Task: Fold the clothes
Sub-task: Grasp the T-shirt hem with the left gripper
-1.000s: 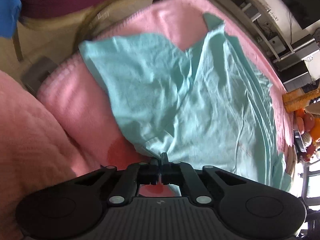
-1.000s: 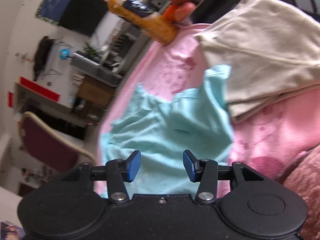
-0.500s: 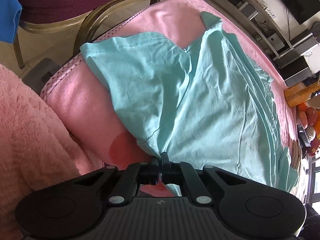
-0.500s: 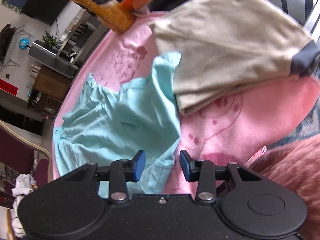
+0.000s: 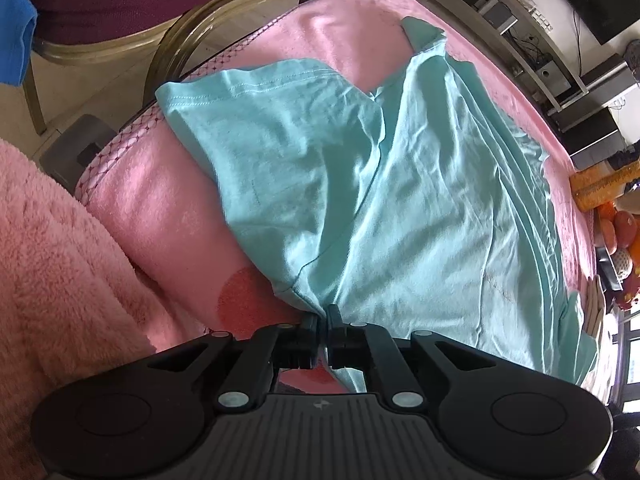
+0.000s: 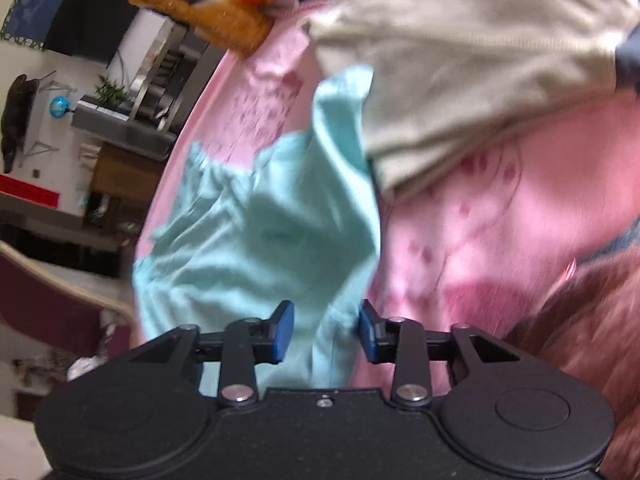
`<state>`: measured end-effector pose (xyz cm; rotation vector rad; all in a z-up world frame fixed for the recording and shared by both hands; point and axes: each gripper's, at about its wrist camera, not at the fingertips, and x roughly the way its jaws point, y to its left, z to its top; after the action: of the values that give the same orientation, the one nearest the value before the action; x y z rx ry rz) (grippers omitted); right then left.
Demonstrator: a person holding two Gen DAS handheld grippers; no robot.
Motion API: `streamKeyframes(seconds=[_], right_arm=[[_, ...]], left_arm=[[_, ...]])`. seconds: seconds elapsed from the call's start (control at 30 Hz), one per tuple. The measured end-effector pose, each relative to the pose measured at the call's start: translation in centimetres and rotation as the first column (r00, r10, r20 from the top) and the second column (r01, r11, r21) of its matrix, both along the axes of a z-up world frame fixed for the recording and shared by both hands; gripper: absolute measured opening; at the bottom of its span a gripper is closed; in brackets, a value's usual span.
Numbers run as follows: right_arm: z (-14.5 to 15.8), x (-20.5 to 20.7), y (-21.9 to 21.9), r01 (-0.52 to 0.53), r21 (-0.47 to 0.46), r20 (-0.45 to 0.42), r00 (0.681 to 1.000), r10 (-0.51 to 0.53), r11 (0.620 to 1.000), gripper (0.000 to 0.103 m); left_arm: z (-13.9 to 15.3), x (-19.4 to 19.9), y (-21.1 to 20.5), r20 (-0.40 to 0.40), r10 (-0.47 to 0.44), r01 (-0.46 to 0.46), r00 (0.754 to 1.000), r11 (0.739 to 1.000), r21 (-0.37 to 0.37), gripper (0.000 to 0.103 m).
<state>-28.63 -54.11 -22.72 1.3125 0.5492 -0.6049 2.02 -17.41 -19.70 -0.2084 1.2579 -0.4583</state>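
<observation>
The left gripper [image 5: 323, 322] stays clamped on the teal shirt [image 5: 400, 200], which is more rumpled than half a second ago. The right gripper [image 6: 325, 334], jaws apart, has moved in to straddle the shirt's edge on the pink blanket [image 6: 460, 240], likely ready to pinch.

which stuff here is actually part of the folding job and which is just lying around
Part of the job:
- teal t-shirt
- left gripper, shut on the shirt's edge
- right gripper, open over the shirt
- pink blanket underneath

Lying about:
- beige garment
- orange bottle
- chair
</observation>
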Motion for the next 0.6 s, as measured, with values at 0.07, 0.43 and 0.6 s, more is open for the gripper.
streamKeyframes(seconds=[0.07,0.43,0.6], right_arm=[[-0.2,0.0,0.2,0.0,0.02,0.013,1.0,-0.001,1.0,0.032],[-0.8,-0.2,0.4,0.046,0.077,0.055,0.997,-0.05,0.996,0.033],[-1.1,-0.2,0.4,0.076,0.091,0.056,0.995,-0.082,0.993,0.033]], left_arm=[[-0.1,0.1,0.1,-0.007,0.007,-0.007,1.0,1.0,-0.009,0.005],[0.0,0.3,1.3,-0.016,0.054,-0.055,0.998,0.996,-0.071,0.0],[1.5,-0.1,3.0,-0.009,0.103,-0.103,0.995,0.99,-0.093,0.001]])
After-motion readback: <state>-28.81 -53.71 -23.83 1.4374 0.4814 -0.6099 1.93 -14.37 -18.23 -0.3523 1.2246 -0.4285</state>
